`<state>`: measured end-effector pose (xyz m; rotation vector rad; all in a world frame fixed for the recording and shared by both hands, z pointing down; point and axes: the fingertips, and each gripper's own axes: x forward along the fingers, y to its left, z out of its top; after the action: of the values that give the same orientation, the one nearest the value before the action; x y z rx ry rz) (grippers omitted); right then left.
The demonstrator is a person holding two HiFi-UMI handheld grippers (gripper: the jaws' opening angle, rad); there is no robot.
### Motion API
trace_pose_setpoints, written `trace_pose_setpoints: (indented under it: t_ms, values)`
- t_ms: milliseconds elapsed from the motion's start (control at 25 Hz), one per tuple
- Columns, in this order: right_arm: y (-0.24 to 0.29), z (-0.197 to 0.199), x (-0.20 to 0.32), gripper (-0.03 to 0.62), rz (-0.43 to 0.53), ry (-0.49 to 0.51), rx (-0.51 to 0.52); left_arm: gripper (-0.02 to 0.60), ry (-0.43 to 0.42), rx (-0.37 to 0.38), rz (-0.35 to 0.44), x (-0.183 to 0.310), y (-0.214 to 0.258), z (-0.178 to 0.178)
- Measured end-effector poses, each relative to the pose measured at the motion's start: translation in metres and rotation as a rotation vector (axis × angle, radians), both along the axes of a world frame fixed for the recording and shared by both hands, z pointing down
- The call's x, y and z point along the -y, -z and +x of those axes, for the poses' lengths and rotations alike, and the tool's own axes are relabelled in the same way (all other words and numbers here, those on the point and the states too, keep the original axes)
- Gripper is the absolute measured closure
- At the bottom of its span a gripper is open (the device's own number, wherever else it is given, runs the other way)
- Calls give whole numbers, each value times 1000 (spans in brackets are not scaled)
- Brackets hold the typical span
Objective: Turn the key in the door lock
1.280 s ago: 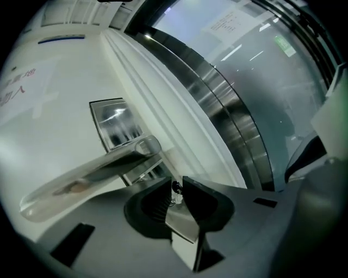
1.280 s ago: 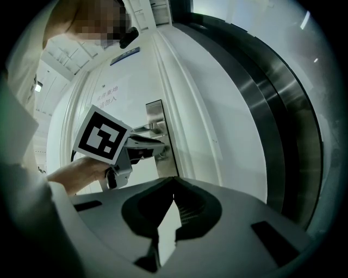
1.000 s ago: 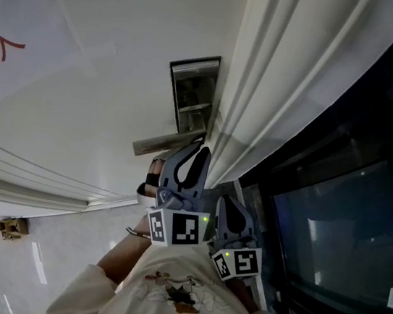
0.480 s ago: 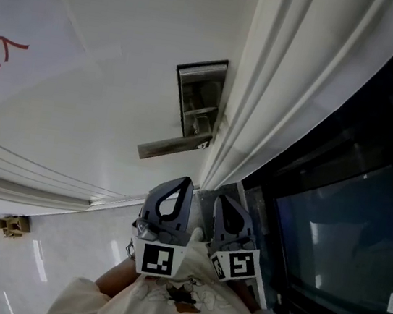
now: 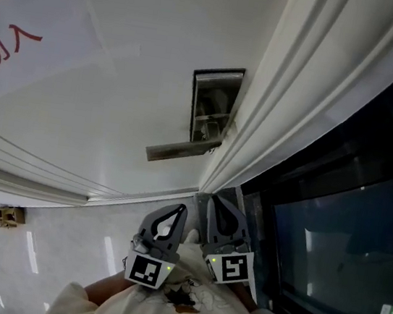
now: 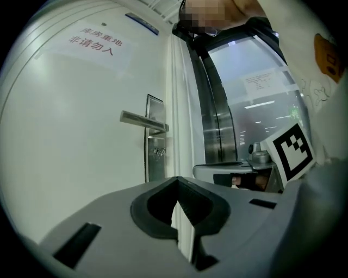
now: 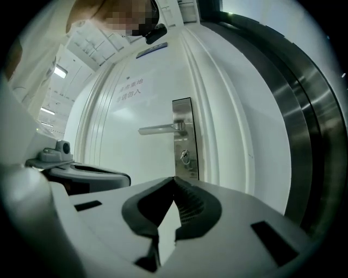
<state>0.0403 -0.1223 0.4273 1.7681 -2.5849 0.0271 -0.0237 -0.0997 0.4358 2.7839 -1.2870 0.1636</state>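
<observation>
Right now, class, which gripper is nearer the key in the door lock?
Right, by a little. The right gripper hangs short of the key, below the lock plate in the head view; the left gripper sits beside it, farther back, under the handle.

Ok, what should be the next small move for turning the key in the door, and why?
Probably open the right claw and ease it forward toward the key. Both it and the left claw are shut, empty and well short of the door, while the key sits in the lock plate under the lever handle, almost straight ahead of the right claw.
</observation>
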Motion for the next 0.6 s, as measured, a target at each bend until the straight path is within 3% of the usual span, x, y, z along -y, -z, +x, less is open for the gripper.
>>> trace_pose_setpoints:
  t_ms: [360, 600]
  values:
    - [2, -19, 2, 588, -21, 53, -6, 575, 17, -80, -74, 5, -5, -2]
    - [-3, -27, -19, 588, -28, 49, -9, 576, 20, -131, -73, -19, 3, -5]
